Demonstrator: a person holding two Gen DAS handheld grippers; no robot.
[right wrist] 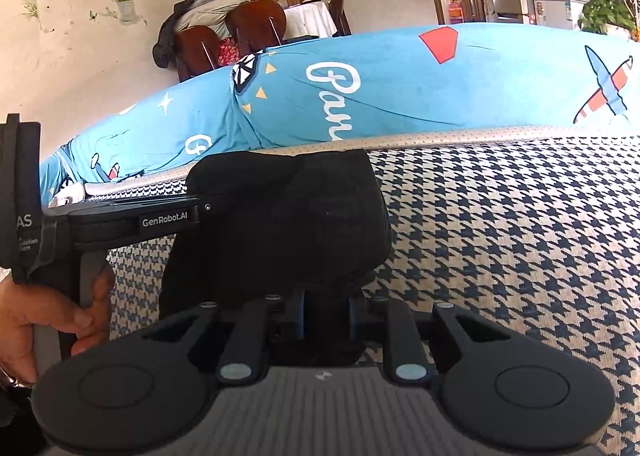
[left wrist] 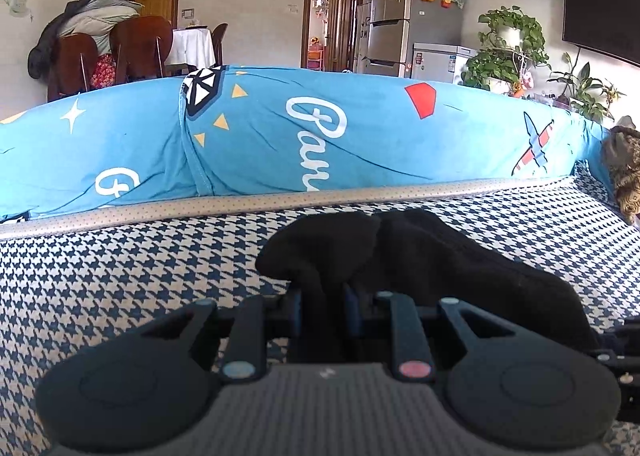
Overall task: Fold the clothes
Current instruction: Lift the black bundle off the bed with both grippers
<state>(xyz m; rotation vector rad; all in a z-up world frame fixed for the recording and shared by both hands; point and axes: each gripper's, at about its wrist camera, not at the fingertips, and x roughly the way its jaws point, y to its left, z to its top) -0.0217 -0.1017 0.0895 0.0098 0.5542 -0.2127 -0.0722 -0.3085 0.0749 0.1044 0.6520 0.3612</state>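
houndstooth cover (left wrist: 120, 276), blue sheet (left wrist: 360, 136) at 12 | left gripper (left wrist: 322, 310) clamped on black garment (left wrist: 420, 256) | right gripper (right wrist: 326, 310) clamped on same garment, hand (right wrist: 44, 320) at 9

1. One black garment (left wrist: 420, 256).
2. Two grippers: left gripper (left wrist: 322, 296), right gripper (right wrist: 326, 296).
3. One blue printed cover (left wrist: 360, 128).
4. One houndstooth mat (left wrist: 120, 276).
5. One hand (right wrist: 48, 320).

Matt black knit garment (left wrist: 440, 256)
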